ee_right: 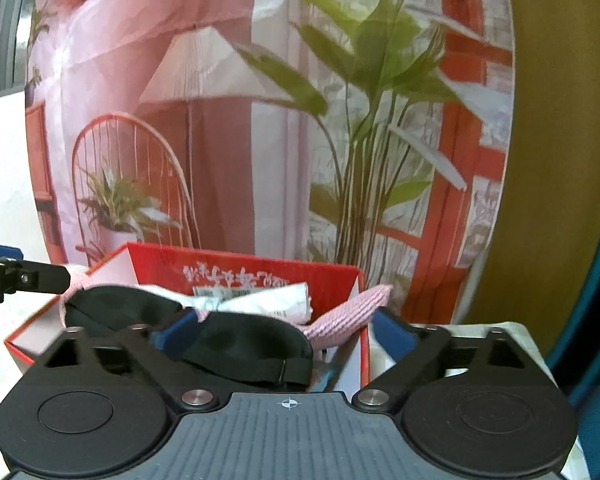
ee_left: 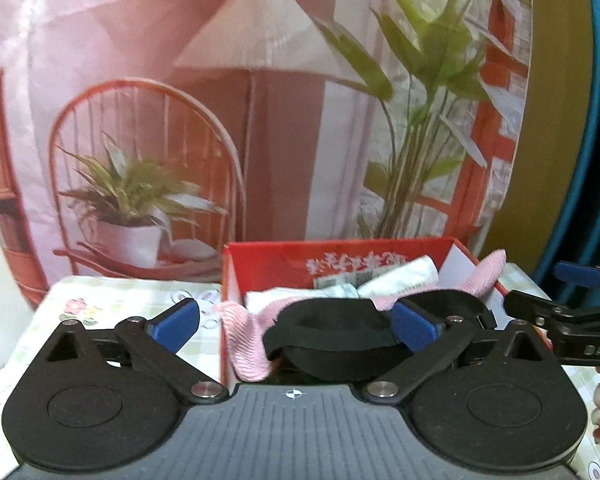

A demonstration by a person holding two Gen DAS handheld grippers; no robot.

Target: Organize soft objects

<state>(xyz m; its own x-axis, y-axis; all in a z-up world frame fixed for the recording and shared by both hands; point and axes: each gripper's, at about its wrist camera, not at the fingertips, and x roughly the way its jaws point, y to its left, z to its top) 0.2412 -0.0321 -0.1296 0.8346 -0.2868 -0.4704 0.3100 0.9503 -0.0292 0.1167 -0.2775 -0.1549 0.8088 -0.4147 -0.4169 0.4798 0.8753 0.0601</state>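
**Both grippers released above a filled red box**

Nearest the lens, the left gripper (ee_left: 294, 322) stands with its blue pads spread wide and nothing pressed between them; the black eye mask (ee_left: 332, 332) lies loose in the gap, resting on the box contents. Seen from the right wrist view, the right gripper (ee_right: 278, 336) is likewise spread, gripping nothing, with the same mask below it. A red box (ee_left: 268, 264) on the patterned tablecloth (ee_left: 112, 300) holds the mask, a pink knitted cloth (ee_left: 240, 340) draped over its near wall, and white wrapped packets (ee_left: 400, 276) at the back. Judged from this layout, the soft objects appear gathered in the box; tucking in the overhanging pink cloth may remain.
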